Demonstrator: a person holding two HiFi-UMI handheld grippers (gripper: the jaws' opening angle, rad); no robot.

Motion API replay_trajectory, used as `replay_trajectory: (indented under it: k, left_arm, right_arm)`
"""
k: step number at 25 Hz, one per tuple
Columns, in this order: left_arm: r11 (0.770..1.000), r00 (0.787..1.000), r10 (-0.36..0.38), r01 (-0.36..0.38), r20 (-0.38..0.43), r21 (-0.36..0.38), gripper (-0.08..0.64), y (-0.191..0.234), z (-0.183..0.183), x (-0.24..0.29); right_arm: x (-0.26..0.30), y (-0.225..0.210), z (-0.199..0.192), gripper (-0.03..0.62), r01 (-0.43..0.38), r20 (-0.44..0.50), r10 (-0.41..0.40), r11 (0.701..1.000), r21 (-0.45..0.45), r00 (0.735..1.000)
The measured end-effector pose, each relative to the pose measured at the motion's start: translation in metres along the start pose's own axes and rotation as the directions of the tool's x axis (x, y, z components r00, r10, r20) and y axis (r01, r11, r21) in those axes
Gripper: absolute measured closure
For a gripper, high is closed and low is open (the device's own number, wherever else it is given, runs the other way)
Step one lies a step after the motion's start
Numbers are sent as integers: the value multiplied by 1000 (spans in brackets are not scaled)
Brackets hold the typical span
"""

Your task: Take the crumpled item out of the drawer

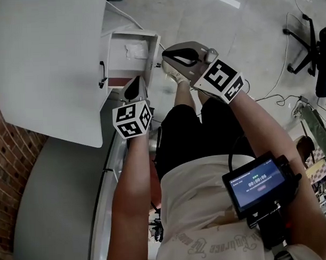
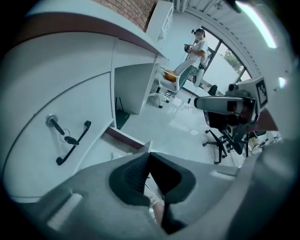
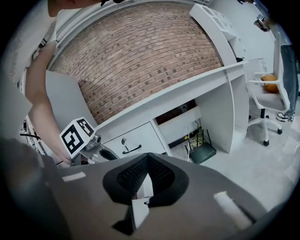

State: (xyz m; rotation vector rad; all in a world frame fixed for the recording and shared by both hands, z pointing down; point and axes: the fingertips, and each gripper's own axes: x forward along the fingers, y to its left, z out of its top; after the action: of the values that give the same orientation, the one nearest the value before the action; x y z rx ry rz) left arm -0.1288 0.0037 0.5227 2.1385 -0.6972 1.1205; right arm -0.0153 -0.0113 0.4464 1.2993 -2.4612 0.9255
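A white desk (image 1: pixel 43 61) fills the left of the head view, seen from steeply above; a drawer (image 1: pixel 154 47) stands pulled open from its front, so the inside is plainly visible; the left gripper (image 1: pixel 133 86) hangs just beside the drawer's near edge, pointing steeply down, its jaws pressed together with nothing between them; the right gripper (image 1: pixel 170 57) sits just beside the drawer's outer wall, pointing toward it at a shallower tilt, and its own view shows its jaws meeting at the tips, also empty; the crumpled item (image 1: pixel 134 50), a small pale wad, lies inside the drawer toward the back, untouched and apart from both grippers. The step in hand looks like the approach to the open drawer; the item has not yet been grasped. The next move probably calls for one gripper to part its jaws, reach over the drawer wall and down onto the wad, close gently since it looks soft, then lift it straight up clear of the walls.
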Motion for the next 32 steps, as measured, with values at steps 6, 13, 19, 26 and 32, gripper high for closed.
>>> replay_trajectory:
  k: [6, 13, 19, 26, 32]
  left_arm:
    - [1000, 999, -12, 12, -33, 10, 555, 10, -14, 22]
    - [999, 996, 8, -5, -88, 42, 555, 21, -40, 57]
    - [997, 994, 22, -13, -106, 80, 555, 29, -42, 82]
    - [989, 987, 55, -33, -152, 146, 555, 47, -44, 107]
    - [972, 979, 93, -50, -181, 229, 555, 58, -57, 127]
  right_arm:
    - [8, -12, -17, 584, 12, -8, -12, 1000, 16, 1000]
    - [25, -31, -45, 584, 7, -14, -7, 1000, 25, 1000]
    - [41, -31, -70, 584, -23, -21, 24, 999, 41, 1000]
    - [48, -42, -85, 584, -16, 7, 16, 997, 72, 1000]
    - [55, -54, -97, 584, -3, 45, -2, 994, 107, 999]
